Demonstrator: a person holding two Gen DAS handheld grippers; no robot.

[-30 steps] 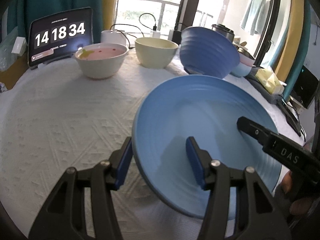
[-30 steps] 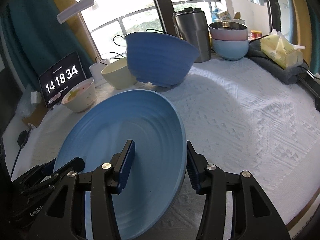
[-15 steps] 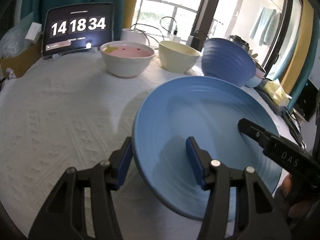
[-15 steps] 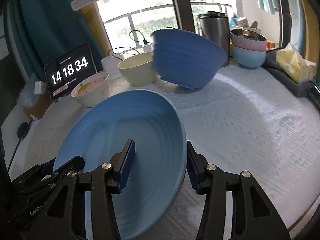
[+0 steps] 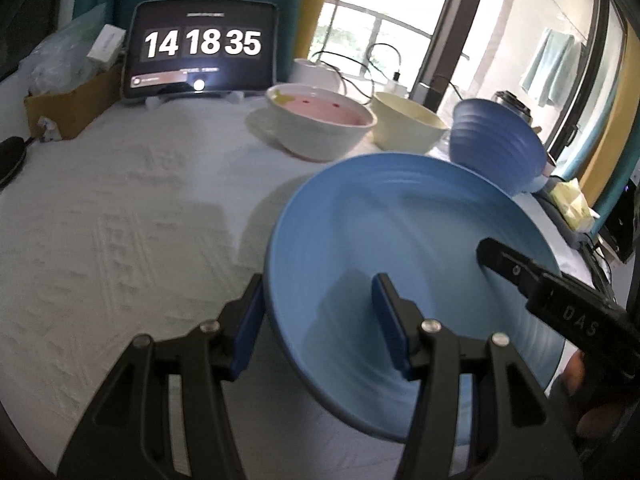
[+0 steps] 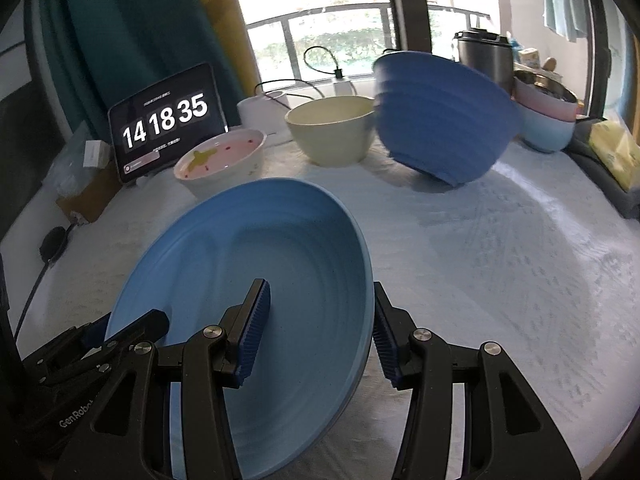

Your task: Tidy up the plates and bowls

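A wide light blue plate [image 5: 400,220] hangs tilted above the white tablecloth, held from both sides. My left gripper [image 5: 318,292] is shut on its left rim, one pad outside and one inside. My right gripper [image 6: 320,300] is shut on the opposite rim of the same plate [image 6: 260,232]. Each gripper shows in the other's view: the right gripper [image 5: 500,260], the left gripper [image 6: 132,328]. At the back stand a white bowl with a pink inside [image 5: 320,124], a cream bowl [image 5: 408,128] and a tilted dark blue bowl [image 6: 440,120].
A tablet showing a clock [image 5: 204,52] leans at the back left beside a cardboard box [image 5: 68,108]. A pink bowl stacked in a light blue bowl [image 6: 548,120], a steel tumbler [image 6: 484,56] and a yellow tissue pack [image 6: 616,152] sit at the back right. Cables trail behind the bowls.
Both grippers have carried the blue plate leftward over the table; the bowls and tablet have slid to the right in both views. The grip on the plate has not changed.
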